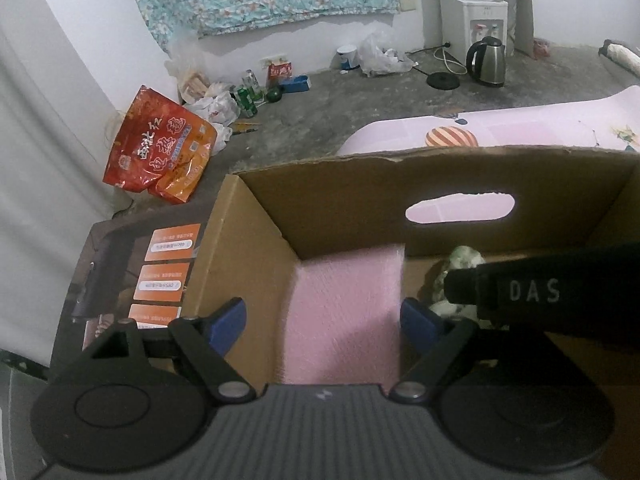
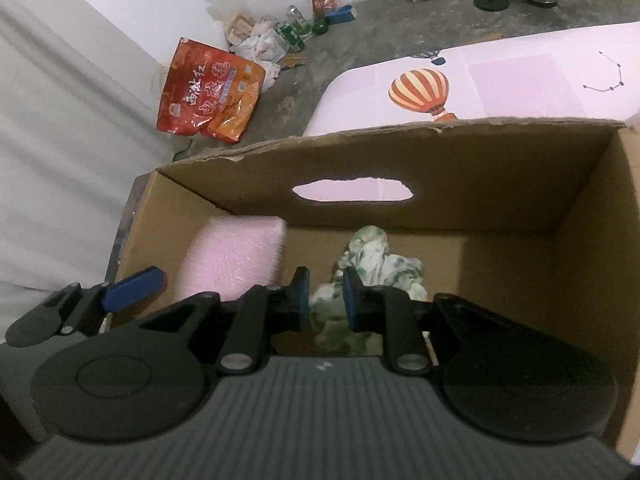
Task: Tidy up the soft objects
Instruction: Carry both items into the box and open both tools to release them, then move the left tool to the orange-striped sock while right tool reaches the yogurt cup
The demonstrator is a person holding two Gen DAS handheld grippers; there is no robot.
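Observation:
A brown cardboard box [image 1: 460, 184] [image 2: 480, 168] stands open below both grippers. Inside it a pink foam block [image 1: 344, 320] [image 2: 236, 260] lies against the left wall. My left gripper [image 1: 322, 320] is open, its jaws spread on either side of the block, above it. A green-and-white crumpled cloth [image 2: 380, 260] [image 1: 460, 264] lies in the box's middle. My right gripper [image 2: 326, 296] is nearly shut, its jaws pinching the cloth's near end. Its black body crosses the left wrist view's right side.
The box stands beside a pink mat [image 2: 520, 76] with a balloon print. On the concrete floor lie a red-orange snack bag [image 1: 160, 148], bottles and plastic bags, and a steel kettle [image 1: 486, 60]. A white curtain [image 1: 40, 140] hangs at left.

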